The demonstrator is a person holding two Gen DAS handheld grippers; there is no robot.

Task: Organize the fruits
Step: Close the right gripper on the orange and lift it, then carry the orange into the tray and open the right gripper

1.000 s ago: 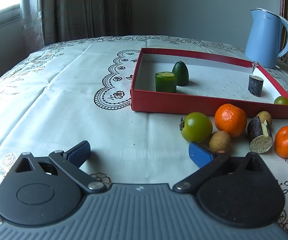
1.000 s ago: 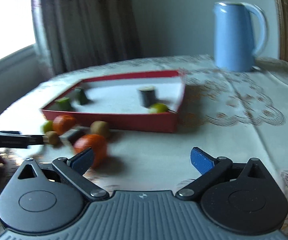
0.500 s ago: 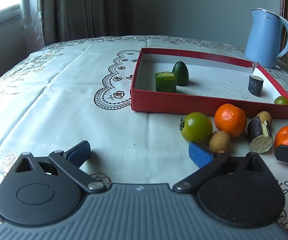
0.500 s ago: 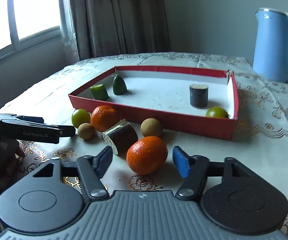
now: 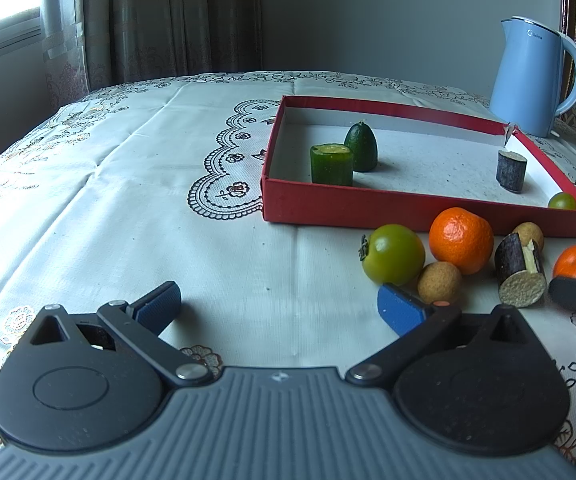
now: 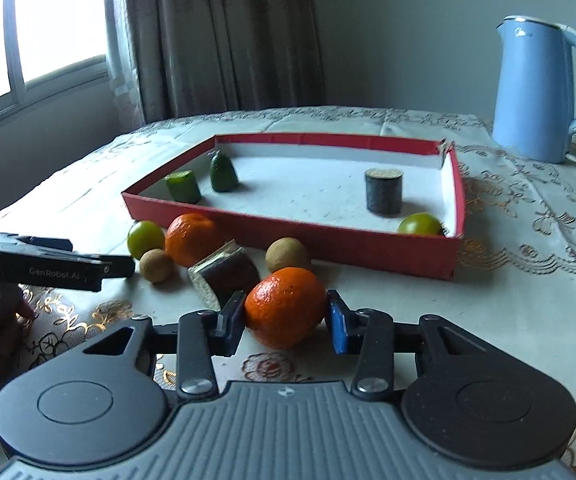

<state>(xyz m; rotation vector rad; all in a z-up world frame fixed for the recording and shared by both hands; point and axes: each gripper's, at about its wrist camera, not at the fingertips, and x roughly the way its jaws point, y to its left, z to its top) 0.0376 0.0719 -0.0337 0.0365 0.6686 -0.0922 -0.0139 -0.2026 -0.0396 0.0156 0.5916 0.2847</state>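
Orange (image 6: 286, 307) is sitting low center in the right wrist view, right hand-held gripper (image 6: 286, 320) closing on it, pads touching or nearly. Left hand-held gripper (image 5: 280, 306) is hanging wide apart. Round fruit, probably slipping toward the eggplant chunk (image 6: 224, 276) if squeezed off-center.

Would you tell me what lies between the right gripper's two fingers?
An orange sits between the right gripper fingers, both pads against its sides, in the right wrist view.
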